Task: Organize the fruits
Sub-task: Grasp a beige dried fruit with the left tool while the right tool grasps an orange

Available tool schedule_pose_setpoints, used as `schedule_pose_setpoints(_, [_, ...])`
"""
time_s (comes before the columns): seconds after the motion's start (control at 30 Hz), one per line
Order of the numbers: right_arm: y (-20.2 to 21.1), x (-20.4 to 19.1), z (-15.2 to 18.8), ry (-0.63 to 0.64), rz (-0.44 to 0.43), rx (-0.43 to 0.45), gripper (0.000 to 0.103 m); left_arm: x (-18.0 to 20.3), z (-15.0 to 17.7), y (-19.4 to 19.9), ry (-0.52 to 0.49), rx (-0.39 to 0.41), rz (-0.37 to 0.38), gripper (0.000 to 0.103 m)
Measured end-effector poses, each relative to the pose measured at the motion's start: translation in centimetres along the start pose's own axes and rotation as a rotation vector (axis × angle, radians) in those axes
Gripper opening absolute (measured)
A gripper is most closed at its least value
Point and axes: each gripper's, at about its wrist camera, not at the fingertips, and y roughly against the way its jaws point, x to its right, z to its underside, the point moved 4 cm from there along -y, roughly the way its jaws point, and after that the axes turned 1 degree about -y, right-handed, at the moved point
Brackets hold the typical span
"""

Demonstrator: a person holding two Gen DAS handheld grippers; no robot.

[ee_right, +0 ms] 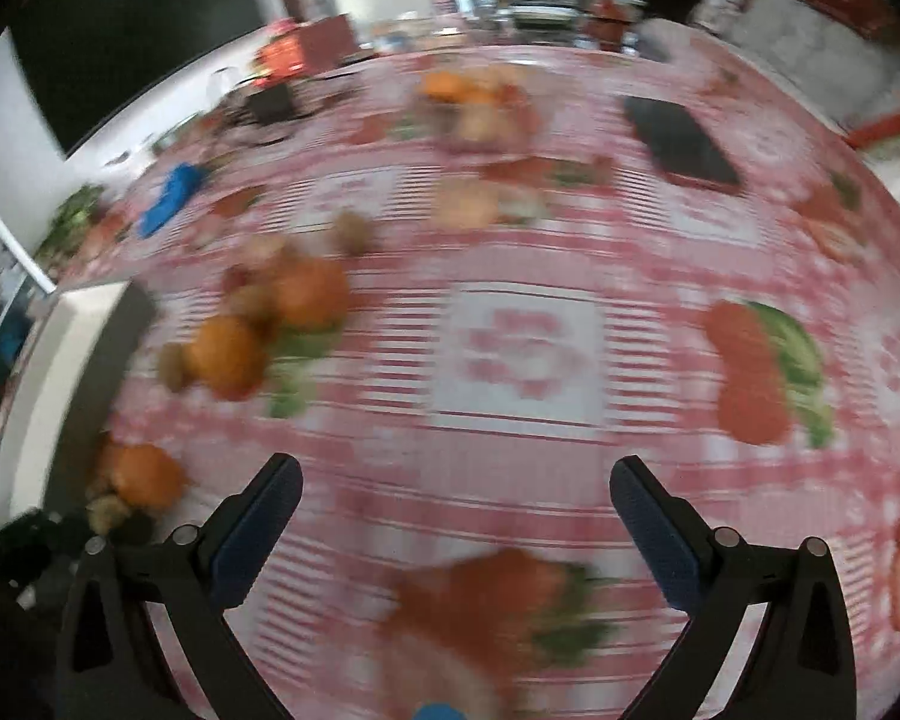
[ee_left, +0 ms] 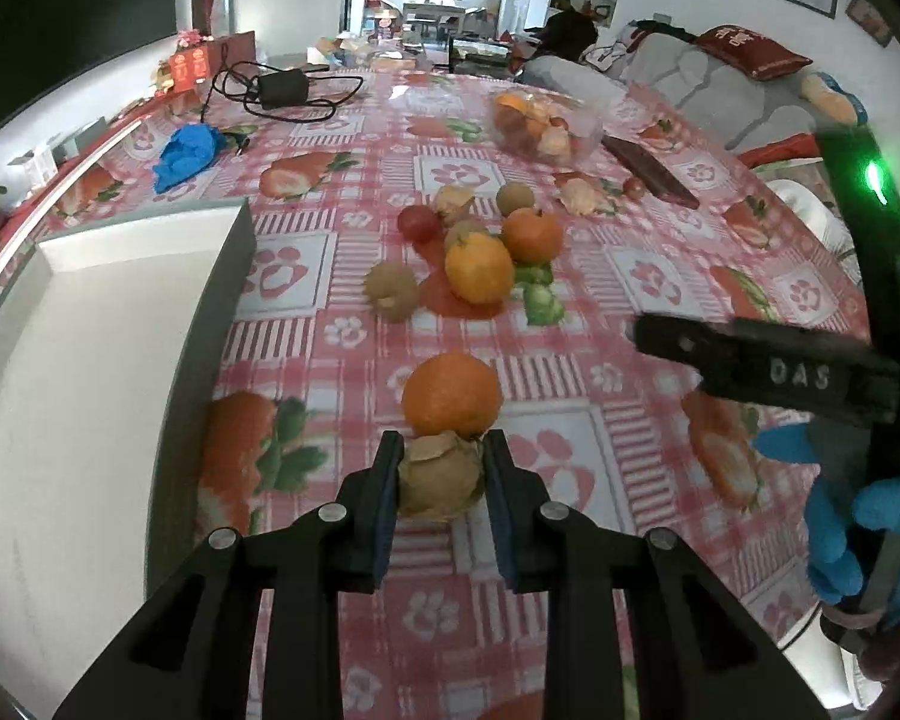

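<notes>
My left gripper [ee_left: 441, 450] is shut on a tan papery husk fruit [ee_left: 440, 481], low over the red checked tablecloth [ee_left: 570, 312]. An orange [ee_left: 452, 394] sits just beyond it. Further off lies a cluster: two oranges [ee_left: 479, 267], a red tomato [ee_left: 418, 222], brown kiwis [ee_left: 392, 291] and another husk fruit [ee_left: 453, 200]. A white tray [ee_left: 90, 360] lies at the left. My right gripper [ee_right: 456, 483] is open and empty above the cloth; it also shows in the left wrist view [ee_left: 762, 369]. The right wrist view is blurred; the cluster [ee_right: 270, 324] sits to its left.
A clear bag of fruit [ee_left: 540, 123] and a dark phone [ee_left: 651, 171] lie at the far side. A blue glove [ee_left: 186, 153] and a black charger with cable [ee_left: 282, 87] lie far left. A sofa with a red cushion [ee_left: 750, 51] stands beyond the table.
</notes>
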Motion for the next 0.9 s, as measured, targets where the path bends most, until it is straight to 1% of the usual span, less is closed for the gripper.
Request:
schedule_pose_setpoints(0.1, [0.1, -3.1, 0.1, 0.037, -0.070, -0.012, 0.103, -0.5, 0.9, 0.4, 0.017, -0.005, 0.019, 0.030])
schedule_pose_setpoints(0.17, [0.1, -4.7, 0.2, 0.064, -0.096, -0.019, 0.103, -0.6, 1.4, 0.3, 0.011, -0.004, 0.021, 0.030])
schedule_pose_setpoints(0.23, [-0.1, -6.0, 0.4, 0.101, -0.104, -0.027, 0.103, -0.6, 1.7, 0.4, -0.001, 0.008, 0.013, 0.030])
schedule_pose_setpoints(0.3, [-0.2, -6.8, 0.6, 0.121, -0.098, -0.034, 0.103, -0.7, 1.8, 0.5, 0.012, 0.015, 0.014, 0.032])
schedule_pose_setpoints(0.4, [-0.5, -7.0, 0.9, 0.117, -0.102, -0.050, 0.103, -1.1, 1.7, 0.5, 0.037, 0.024, 0.033, 0.036])
schedule_pose_setpoints(0.5, [-0.4, -6.7, 1.0, 0.108, -0.100, -0.054, 0.103, -1.0, 1.7, 0.5, 0.027, 0.020, 0.030, 0.036])
schedule_pose_setpoints(0.6, [-0.2, -6.3, 0.8, 0.090, -0.107, -0.057, 0.103, -1.0, 2.0, 1.0, 0.046, 0.018, 0.078, 0.037])
schedule_pose_setpoints(0.67, [0.0, -6.3, 0.8, 0.088, -0.114, -0.060, 0.103, -0.9, 2.4, 1.5, 0.042, 0.028, 0.098, 0.053])
schedule_pose_setpoints(0.7, [0.0, -6.3, 0.8, 0.090, -0.113, -0.060, 0.103, -0.8, 2.6, 1.8, 0.036, 0.038, 0.091, 0.066])
schedule_pose_setpoints(0.73, [0.0, -6.3, 0.8, 0.088, -0.116, -0.061, 0.103, -0.8, 2.7, 2.0, 0.029, 0.056, 0.076, 0.068])
schedule_pose_setpoints(0.77, [0.0, -6.3, 0.8, 0.087, -0.120, -0.063, 0.103, -0.8, 2.8, 2.0, 0.020, 0.062, 0.068, 0.068])
schedule_pose_setpoints(0.83, [-0.1, -6.5, 1.0, 0.086, -0.130, -0.069, 0.103, -0.6, 2.7, 1.5, 0.014, 0.037, 0.060, 0.066])
schedule_pose_setpoints(0.87, [-0.1, -6.7, 1.0, 0.088, -0.136, -0.075, 0.103, -0.5, 2.6, 1.3, 0.014, 0.028, 0.062, 0.062])
schedule_pose_setpoints(0.9, [-0.3, -7.0, 1.2, 0.091, -0.140, -0.077, 0.103, -0.3, 2.5, 1.2, 0.008, 0.027, 0.057, 0.054])
